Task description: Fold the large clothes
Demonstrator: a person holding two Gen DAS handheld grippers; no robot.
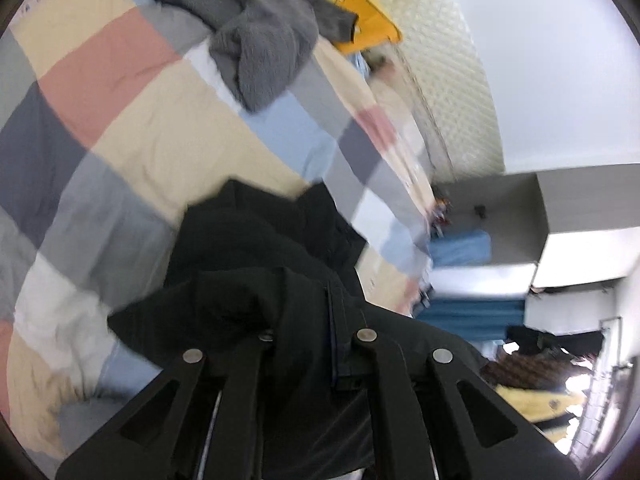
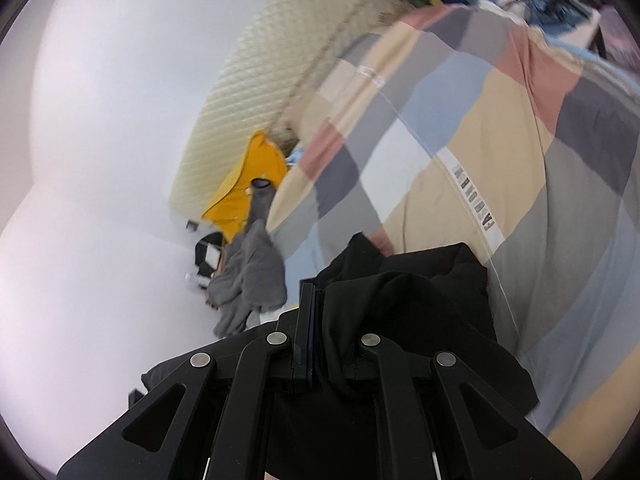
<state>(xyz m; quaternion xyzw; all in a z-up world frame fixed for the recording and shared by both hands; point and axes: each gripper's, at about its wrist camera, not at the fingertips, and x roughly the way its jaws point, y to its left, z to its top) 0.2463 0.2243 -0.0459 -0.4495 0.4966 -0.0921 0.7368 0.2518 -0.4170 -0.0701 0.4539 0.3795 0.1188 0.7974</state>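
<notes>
A black garment [image 1: 256, 264] hangs bunched over the checked bedspread [image 1: 132, 128] in the left wrist view, and it drapes over my left gripper [image 1: 332, 320], whose jaws are shut on its fabric. In the right wrist view the same black garment [image 2: 408, 304] is pinched in my right gripper [image 2: 316, 320]; its dark fingers [image 2: 306, 320] press together on a fold. Both views are tilted and blurred. The cloth hides the left fingertips.
A grey fleece garment [image 1: 256, 40] and a yellow one [image 1: 360, 8] lie at the bed's far side by a cream quilted headboard [image 1: 452, 92]. Grey shelving [image 1: 560, 216] and blue items stand at the right. In the right view, white wall [image 2: 100, 160] fills the left.
</notes>
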